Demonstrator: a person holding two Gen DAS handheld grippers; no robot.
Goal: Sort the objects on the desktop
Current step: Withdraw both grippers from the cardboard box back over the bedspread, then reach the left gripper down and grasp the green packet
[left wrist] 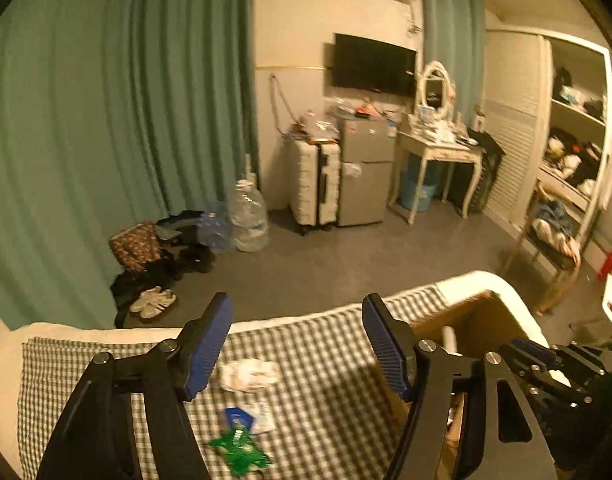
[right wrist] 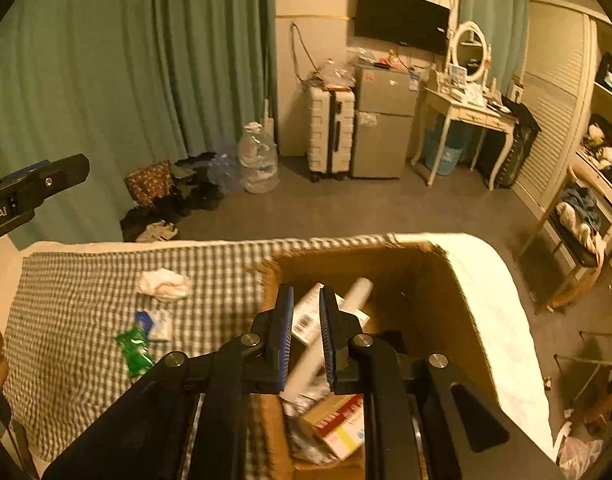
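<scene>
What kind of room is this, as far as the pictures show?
Most likely a bedroom in a home: a dressing table with an oval mirror, an open wardrobe full of clothes, and a wall-mounted television.

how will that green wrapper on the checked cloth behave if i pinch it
The green wrapper looks crumpled and flat, so it is probably light and floppy, likely to sag. Its shiny film may be slippery between the pads, and a push might just slide it over the checked cloth.
</scene>
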